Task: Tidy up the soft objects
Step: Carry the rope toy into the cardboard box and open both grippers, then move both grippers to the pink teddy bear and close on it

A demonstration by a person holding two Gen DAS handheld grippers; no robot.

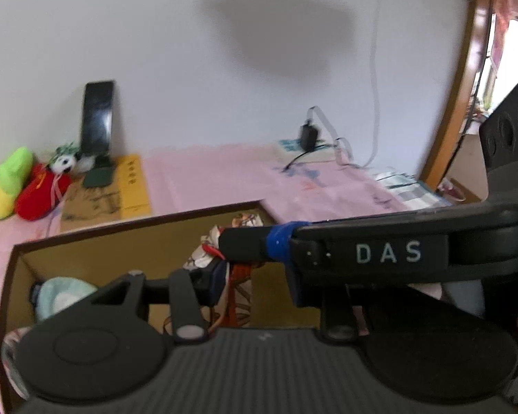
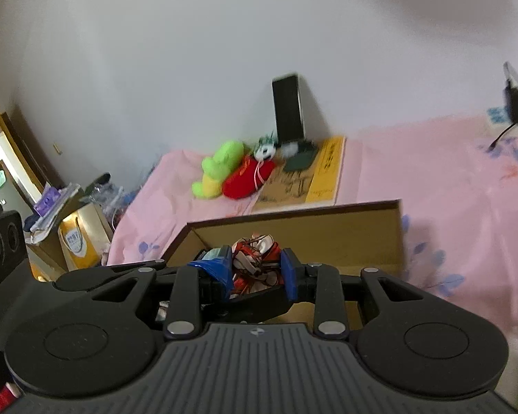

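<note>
Right hand-held gripper (image 2: 255, 272) clamps patterned cloth (image 2: 255, 258).

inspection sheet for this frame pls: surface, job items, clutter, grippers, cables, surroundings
Surface: pink bedsheet, blue flower print, wrinkled.
Job's things: open cardboard box on the sheet; red-and-white patterned cloth item above it; pale teal soft item inside at the box's left end. Green plush, red plush and panda plush lie together by the wall, outside the box.
Clutter: phone on stand, flat cardboard sheet under it.
Grippers: right gripper shut on the patterned cloth; left gripper beside the same cloth, one finger hidden, state unclear.
Cables: charger with black lead on the bed; white cable down the wall.
Surroundings: white wall, wooden door frame, yellow bag beside the bed.
</note>
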